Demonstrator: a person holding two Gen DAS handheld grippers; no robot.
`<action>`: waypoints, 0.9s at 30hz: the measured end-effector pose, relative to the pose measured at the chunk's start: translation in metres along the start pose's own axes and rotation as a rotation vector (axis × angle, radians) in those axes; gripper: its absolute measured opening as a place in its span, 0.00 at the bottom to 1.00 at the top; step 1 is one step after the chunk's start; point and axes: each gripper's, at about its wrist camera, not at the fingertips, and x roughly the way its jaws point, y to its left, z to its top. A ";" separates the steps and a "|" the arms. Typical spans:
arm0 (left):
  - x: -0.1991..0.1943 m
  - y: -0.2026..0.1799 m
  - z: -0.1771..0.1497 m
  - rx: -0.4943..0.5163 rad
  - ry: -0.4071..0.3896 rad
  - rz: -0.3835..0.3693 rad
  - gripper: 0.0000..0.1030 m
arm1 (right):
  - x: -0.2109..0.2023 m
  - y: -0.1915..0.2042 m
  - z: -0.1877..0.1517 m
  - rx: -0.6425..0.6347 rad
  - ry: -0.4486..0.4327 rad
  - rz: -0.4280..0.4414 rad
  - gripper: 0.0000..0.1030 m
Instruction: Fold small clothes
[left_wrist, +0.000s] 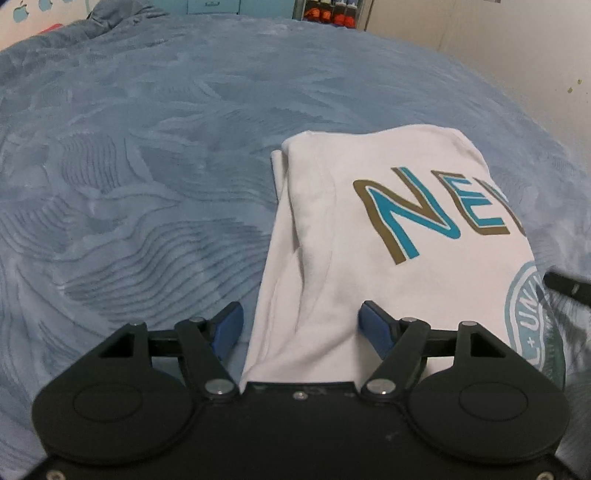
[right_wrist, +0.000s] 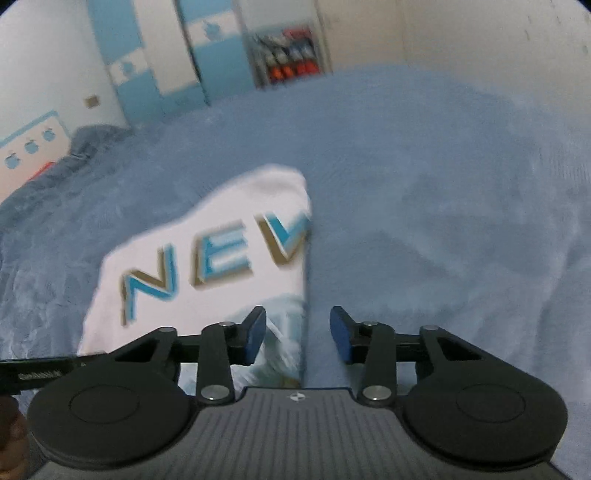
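Note:
A white T-shirt (left_wrist: 369, 229) with teal-and-gold letters and a round teal print lies folded into a narrow panel on a blue bedspread (left_wrist: 129, 166). My left gripper (left_wrist: 301, 325) is open, its blue pads straddling the shirt's near left edge with cloth between them. In the right wrist view, which is blurred, the same T-shirt (right_wrist: 207, 258) lies left of centre. My right gripper (right_wrist: 297, 332) is open over the shirt's near right edge; its left pad is above the cloth and its right pad above the bedspread (right_wrist: 443, 221).
A rumpled blue blanket (right_wrist: 92, 147) is heaped at the far left of the bed. Behind the bed stand a blue-and-white wardrobe (right_wrist: 166, 62) and a shelf with orange items (right_wrist: 291, 55). A cream wall (left_wrist: 498, 48) runs along the right side.

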 end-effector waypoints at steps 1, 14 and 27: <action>-0.003 -0.001 0.000 -0.002 0.002 0.007 0.72 | -0.001 0.004 0.000 -0.022 -0.013 0.017 0.36; -0.032 -0.035 -0.047 0.242 0.101 0.109 0.72 | -0.017 0.072 -0.057 -0.377 0.136 0.038 0.30; -0.017 -0.003 0.024 0.130 0.069 -0.001 0.69 | -0.004 0.013 0.000 -0.044 0.175 0.109 0.38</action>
